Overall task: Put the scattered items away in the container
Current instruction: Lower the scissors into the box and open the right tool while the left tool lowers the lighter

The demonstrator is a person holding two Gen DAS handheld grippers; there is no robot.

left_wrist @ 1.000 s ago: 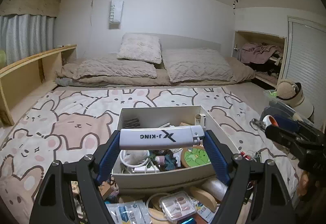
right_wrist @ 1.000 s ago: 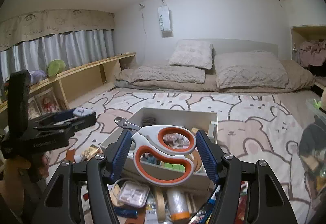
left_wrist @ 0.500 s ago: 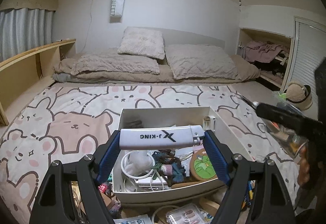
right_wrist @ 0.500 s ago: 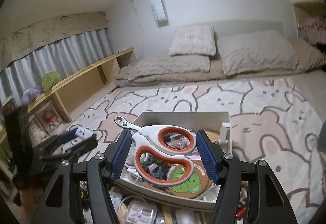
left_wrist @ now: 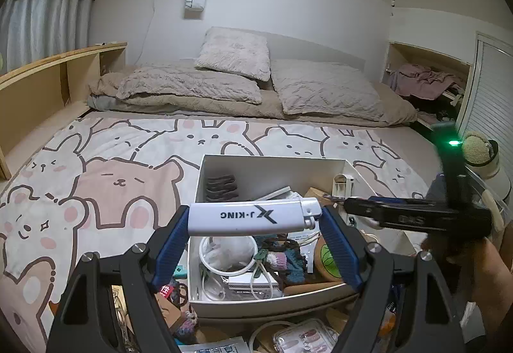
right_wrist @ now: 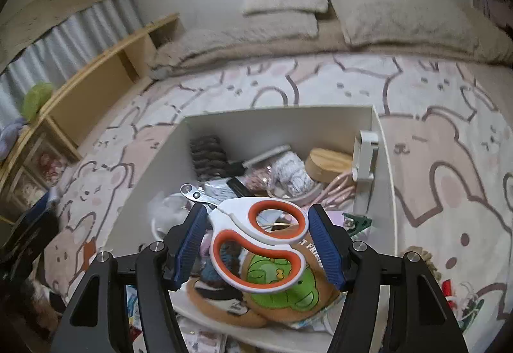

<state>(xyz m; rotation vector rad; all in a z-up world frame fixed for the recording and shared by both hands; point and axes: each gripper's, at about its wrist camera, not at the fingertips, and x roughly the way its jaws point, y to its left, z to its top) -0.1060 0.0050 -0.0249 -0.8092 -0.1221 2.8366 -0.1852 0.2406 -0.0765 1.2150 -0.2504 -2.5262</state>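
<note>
My left gripper (left_wrist: 255,232) is shut on a white lighter (left_wrist: 253,216) marked J-KING, held crosswise over the near part of the white box (left_wrist: 272,165). My right gripper (right_wrist: 258,242) is shut on white scissors with orange handles (right_wrist: 256,237), held above the inside of the same box (right_wrist: 279,118). The box holds several items: cables, a green frog coaster (right_wrist: 282,285), a dark hair clip (right_wrist: 208,157) and a wooden round (right_wrist: 330,165). The right gripper also shows in the left wrist view (left_wrist: 413,218), over the box's right side.
The box sits on a bear and rabbit print rug (left_wrist: 112,173). Loose items lie in front of the box, including a clear case of nails (left_wrist: 304,338) and packets. A wooden shelf (left_wrist: 48,86) runs along the left. Bedding and pillows (left_wrist: 237,77) lie behind.
Both grippers have moved forward and lower over the box. The right gripper has tilted down, so the scissors now hang above the box's contents.
</note>
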